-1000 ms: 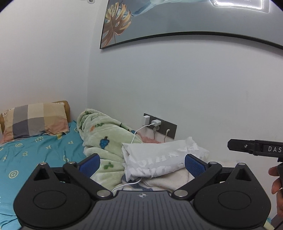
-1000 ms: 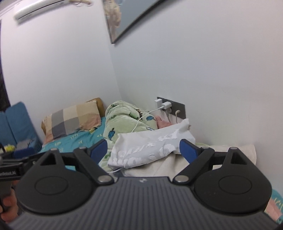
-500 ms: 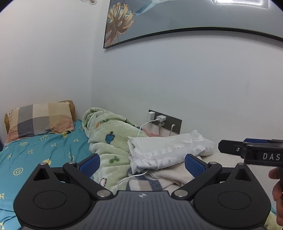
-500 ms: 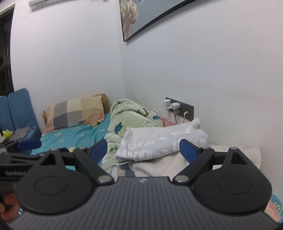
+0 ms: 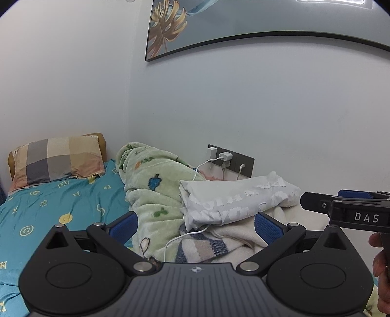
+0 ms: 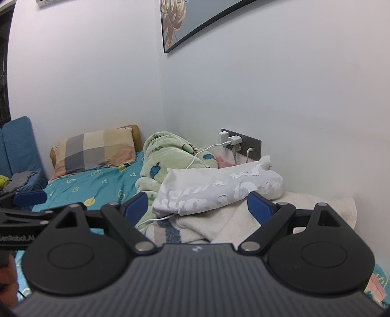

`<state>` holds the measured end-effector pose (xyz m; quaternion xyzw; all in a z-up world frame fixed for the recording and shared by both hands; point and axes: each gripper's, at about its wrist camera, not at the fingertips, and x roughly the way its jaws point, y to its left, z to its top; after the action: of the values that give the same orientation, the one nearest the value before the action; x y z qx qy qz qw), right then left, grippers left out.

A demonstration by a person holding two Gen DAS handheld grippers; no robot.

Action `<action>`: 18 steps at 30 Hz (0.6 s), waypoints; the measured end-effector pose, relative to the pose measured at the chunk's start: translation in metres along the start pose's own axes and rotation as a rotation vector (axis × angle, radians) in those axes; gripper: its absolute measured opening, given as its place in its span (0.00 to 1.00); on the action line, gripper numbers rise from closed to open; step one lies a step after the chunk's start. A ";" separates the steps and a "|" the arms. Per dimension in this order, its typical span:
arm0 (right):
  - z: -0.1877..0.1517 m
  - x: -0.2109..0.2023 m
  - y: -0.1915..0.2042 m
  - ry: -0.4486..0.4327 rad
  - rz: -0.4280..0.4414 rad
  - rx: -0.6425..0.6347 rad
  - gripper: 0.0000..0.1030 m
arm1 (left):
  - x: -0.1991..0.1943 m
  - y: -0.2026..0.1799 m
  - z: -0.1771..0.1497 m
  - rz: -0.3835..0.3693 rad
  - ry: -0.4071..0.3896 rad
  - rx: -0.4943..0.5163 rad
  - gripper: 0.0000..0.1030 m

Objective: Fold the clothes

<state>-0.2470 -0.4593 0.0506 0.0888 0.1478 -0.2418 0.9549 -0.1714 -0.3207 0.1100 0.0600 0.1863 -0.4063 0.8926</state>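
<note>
A folded white garment with cracked white lettering (image 5: 238,200) (image 6: 219,187) lies on a cream and striped blanket (image 5: 219,241) (image 6: 199,226) against the wall. My left gripper (image 5: 195,225) is open, held short of the garment with nothing between its blue pads. My right gripper (image 6: 198,207) is open too, likewise back from the garment and holding nothing. The right gripper's body shows at the right edge of the left wrist view, and the left gripper's body at the left edge of the right wrist view.
A bunched green fleece blanket (image 5: 151,185) (image 6: 168,156) lies left of the garment. A checked pillow (image 5: 56,161) (image 6: 95,151) rests on the turquoise sheet (image 5: 48,207). Chargers and white cables (image 5: 224,158) (image 6: 231,142) hang from a wall socket strip. A framed picture (image 5: 243,22) hangs above.
Both grippers have drawn back and tilted a little, so the garment and bed show from slightly farther off. Both stay open and hold nothing.
</note>
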 end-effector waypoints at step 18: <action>-0.006 0.000 0.014 0.013 -0.004 -0.038 0.87 | 0.000 0.010 -0.005 0.016 0.011 -0.025 1.00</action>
<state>-0.2415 -0.4460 0.0459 0.0719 0.1587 -0.2401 0.9550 -0.1658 -0.3127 0.1049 0.0524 0.1960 -0.3965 0.8954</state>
